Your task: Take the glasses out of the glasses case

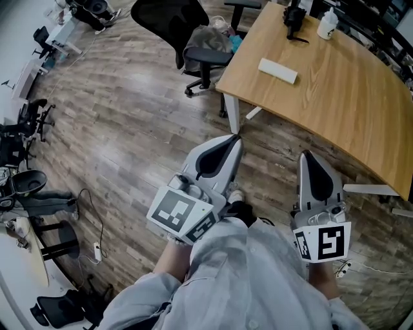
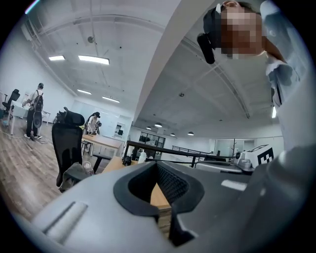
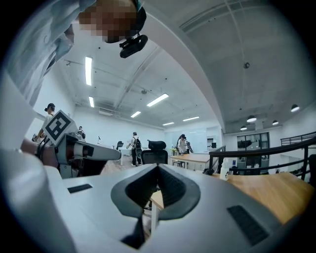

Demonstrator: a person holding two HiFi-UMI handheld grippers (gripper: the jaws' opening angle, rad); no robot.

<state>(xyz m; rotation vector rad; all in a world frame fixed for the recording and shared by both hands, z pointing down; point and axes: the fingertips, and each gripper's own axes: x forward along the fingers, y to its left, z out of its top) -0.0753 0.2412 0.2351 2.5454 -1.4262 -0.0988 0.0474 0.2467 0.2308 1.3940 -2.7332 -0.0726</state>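
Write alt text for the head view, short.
Two shut, empty grippers, left gripper and right gripper, are held side by side over a wood-plank floor, pointing toward a wooden table. On the table sit a white oblong case, a white bottle and a black object; a black office chair stands to its left.

Open-plan office, wood desk (image 1: 335, 84), blk swivel chair (image 1: 171, 26), laminate floor (image 1: 116, 129), strip lights (image 2: 93, 60), ppl (image 2: 93, 122) at far desks (image 2: 104, 142)
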